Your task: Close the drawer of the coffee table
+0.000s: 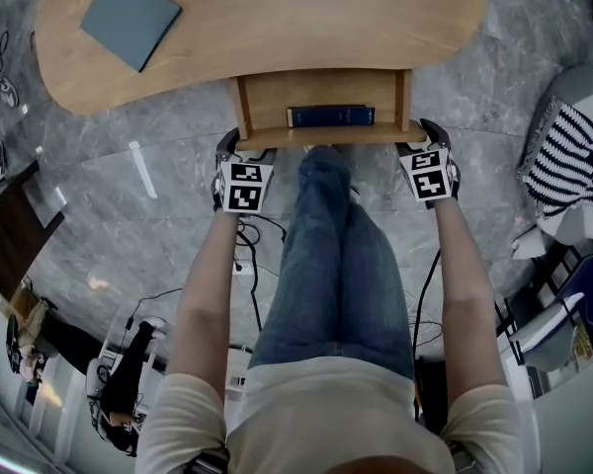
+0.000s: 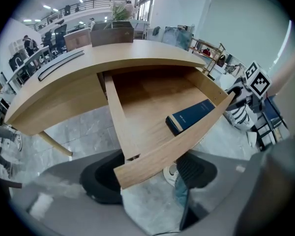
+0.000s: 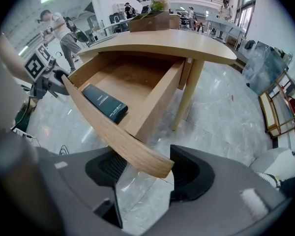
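— Where did the drawer [image 1: 321,95] stand when this was taken?

— Pulled well out from under the coffee table [image 1: 277,18], toward the standing person's legs [image 1: 326,265]. A dark blue book [image 1: 330,117] lay inside, against the inner face of the drawer front [image 2: 187,136].

— So nothing of the closing was done?

— As far as the views showed, no. The whole push was left to make. Only the approach looked complete.

— And the grippers?

— One at each end of the front. The left gripper [image 2: 150,176] had its fingers apart, with the left end of the front between them. The right gripper [image 3: 152,171] matched it at the right end, fingers likewise spread around the board. Neither pair appeared clamped on the wood.

— What did the job call for from there?

— By my reading, an even shove from both ends, so the drawer ran straight back under the tabletop. The book lay low and seemed unlikely to catch.

— Anything else nearby?

— A flat grey-blue pad [image 1: 128,16] lay on the tabletop, well apart from the drawer. Cables trailed over the grey stone floor [image 1: 158,225] behind.
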Motion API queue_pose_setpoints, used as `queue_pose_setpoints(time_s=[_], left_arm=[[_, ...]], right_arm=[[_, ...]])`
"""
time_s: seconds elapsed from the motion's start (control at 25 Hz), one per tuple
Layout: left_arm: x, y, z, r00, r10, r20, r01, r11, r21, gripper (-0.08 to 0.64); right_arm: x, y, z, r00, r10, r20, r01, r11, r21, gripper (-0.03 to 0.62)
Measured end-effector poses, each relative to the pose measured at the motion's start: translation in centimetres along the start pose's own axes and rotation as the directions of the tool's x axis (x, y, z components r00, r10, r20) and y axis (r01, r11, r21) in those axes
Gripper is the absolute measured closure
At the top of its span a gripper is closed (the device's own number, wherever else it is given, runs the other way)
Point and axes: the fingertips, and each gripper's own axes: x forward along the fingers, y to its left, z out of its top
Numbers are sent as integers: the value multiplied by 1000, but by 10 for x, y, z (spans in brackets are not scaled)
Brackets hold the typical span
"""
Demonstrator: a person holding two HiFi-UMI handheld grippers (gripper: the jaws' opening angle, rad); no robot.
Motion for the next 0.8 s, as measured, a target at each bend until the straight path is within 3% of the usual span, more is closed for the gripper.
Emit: queue_pose_setpoints(time_s=[0.8], left_arm=[[9,22,45,999,14,39,-15,1000,13,227]], right_arm=[[8,-25,41,1000,-10,10,10,1000,-20,322]])
